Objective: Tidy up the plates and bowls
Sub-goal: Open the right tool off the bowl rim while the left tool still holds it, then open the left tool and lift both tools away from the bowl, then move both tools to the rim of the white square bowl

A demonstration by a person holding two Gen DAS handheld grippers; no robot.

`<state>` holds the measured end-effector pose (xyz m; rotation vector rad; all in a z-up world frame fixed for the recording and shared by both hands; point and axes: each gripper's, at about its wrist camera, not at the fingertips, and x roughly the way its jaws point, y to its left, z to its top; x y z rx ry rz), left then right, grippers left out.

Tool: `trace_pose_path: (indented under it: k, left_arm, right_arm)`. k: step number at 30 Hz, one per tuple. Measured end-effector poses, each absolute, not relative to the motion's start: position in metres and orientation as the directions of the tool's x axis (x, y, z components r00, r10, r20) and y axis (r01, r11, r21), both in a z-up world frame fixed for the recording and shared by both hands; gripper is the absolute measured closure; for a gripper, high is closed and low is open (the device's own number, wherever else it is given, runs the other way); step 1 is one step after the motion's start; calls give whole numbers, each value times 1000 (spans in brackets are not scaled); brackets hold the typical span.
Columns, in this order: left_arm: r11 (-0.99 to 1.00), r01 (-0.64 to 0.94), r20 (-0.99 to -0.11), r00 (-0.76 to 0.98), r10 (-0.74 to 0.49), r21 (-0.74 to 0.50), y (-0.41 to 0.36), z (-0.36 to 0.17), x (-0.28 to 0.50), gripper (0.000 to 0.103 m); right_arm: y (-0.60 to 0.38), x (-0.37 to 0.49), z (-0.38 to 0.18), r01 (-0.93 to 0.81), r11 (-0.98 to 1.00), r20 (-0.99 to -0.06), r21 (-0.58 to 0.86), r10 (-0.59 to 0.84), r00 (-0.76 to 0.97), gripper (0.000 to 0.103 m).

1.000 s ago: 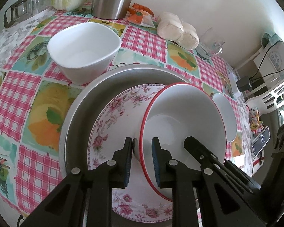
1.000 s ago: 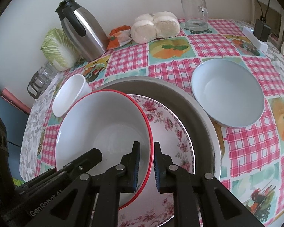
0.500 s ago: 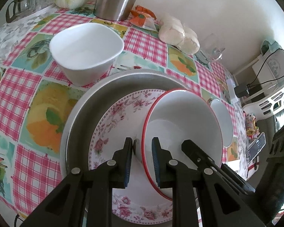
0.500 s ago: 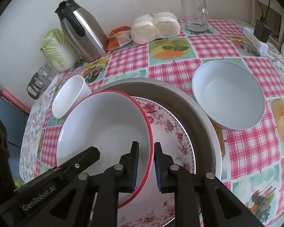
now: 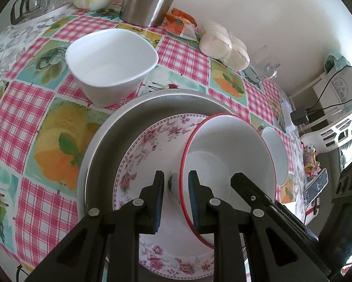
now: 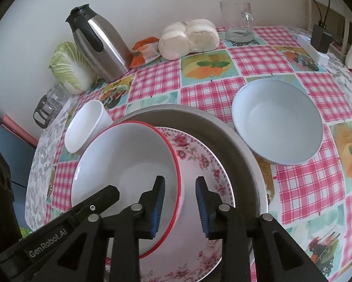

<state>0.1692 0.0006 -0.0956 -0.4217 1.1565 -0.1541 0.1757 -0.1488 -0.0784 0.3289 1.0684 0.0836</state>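
A white bowl with a red rim [image 5: 227, 155] [image 6: 129, 162] sits, slightly tilted, on a floral plate [image 5: 152, 145] [image 6: 199, 162] inside a wide grey metal dish [image 5: 110, 145] [image 6: 222, 127]. My left gripper [image 5: 176, 188] straddles the bowl's near-left rim and is shut on it. My right gripper [image 6: 179, 190] straddles the opposite rim. Its jaws are opening, with the rim between the blue pads and a gap on both sides. Each view shows a black finger of the other gripper over the bowl.
A squarish white bowl [image 5: 110, 63] stands left of the metal dish, and a pale blue bowl [image 6: 276, 122] stands right of it. Along the wall are a steel thermos [image 6: 98, 44], cabbage [image 6: 67, 68], bagged buns [image 6: 187, 37], a glass mug [image 6: 239, 21] and a power strip [image 6: 314, 47].
The right gripper's jaws have spread apart and let go of the bowl's rim. The left gripper keeps its hold, and the bowl has barely moved.
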Motion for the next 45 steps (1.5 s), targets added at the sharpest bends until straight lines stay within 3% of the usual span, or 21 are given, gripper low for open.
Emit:
trace_pose_path:
  k: [7, 12, 17, 19, 27, 31, 35, 45]
  left_arm:
    - [911, -105, -851, 414, -325, -399, 5, -88, 168, 80]
    - [904, -121, -830, 460, -316, -411, 16, -70, 162, 56]
    - [903, -134, -820, 488, -298, -408, 26, -58, 158, 48]
    - [909, -145, -823, 498, -274, -390, 30, -54, 156, 38]
    - [936, -174, -832, 527, -173, -305, 38, -46, 150, 27]
    - [945, -177, -833, 535, -142, -274, 36, -47, 149, 27]
    - [943, -198, -825, 552, -118, -267, 38, -47, 147, 11]
    - [934, -261, -817, 574, -52, -243, 49, -46, 144, 3]
  right_arm:
    - [-152, 173, -68, 95, 947, -836, 306, 219, 504, 60]
    - [-154, 168, -54, 88, 947, -819, 308, 217, 532, 52]
    - [-158, 162, -39, 93, 950, -806, 298, 197, 559, 42]
    - [-160, 160, -35, 96, 951, -802, 292, 189, 567, 41]
    - [-173, 153, -25, 126, 956, -799, 266, 145, 583, 21]
    - [-177, 152, -25, 128, 954, -797, 272, 149, 585, 17]
    - [-178, 151, -25, 127, 954, -793, 271, 147, 591, 5]
    - [-183, 149, -26, 143, 949, -789, 281, 144, 598, 0]
